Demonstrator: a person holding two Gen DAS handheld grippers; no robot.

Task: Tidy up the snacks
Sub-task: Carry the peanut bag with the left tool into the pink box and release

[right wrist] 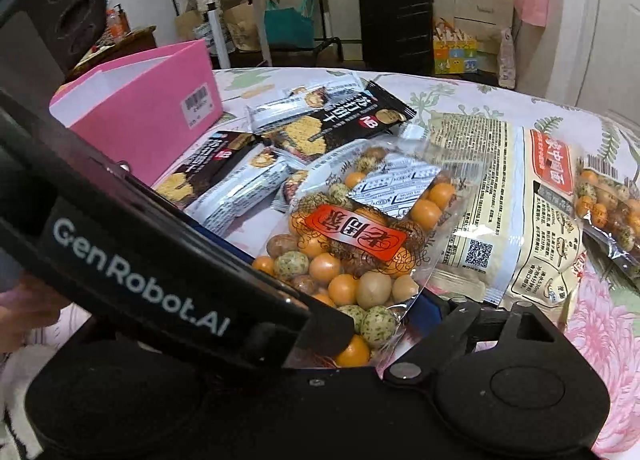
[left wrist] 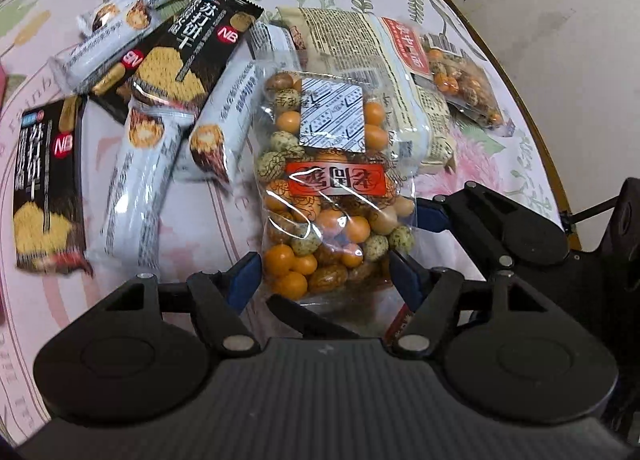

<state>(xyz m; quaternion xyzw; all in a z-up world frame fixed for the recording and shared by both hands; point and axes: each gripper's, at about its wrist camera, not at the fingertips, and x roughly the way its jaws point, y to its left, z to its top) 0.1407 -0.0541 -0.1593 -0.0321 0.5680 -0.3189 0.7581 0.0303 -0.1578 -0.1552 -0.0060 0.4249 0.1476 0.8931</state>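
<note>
- On my left wrist camera, the left gripper [left wrist: 326,276] has its blue-padded fingers on either side of the near end of a clear bag of coated peanuts [left wrist: 328,195], closed in against the bag's sides.
- That peanut bag carries a red label and a white desiccant sachet [left wrist: 332,115] inside, and it lies partly over a cream noodle packet [left wrist: 400,71].
- From my right wrist camera, the right gripper [right wrist: 360,336] is at the same bag's [right wrist: 360,244] near corner, but the left tool's black body crosses the view and hides one finger, so I cannot tell how wide it stands or whether it has hold of anything.
- A second clear peanut bag [left wrist: 460,75] sits past the noodle packet, toward the table's far right edge.
- To the left, two black soda-cracker packs [left wrist: 188,55] and [left wrist: 48,187] lie among several white snack sleeves [left wrist: 136,187], all overlapping in a loose pile.
- A pink box [right wrist: 148,115] stands open at the left of the pile, and it looks unfilled from this angle.
- Everything rests on a floral tablecloth [left wrist: 500,163].
</note>
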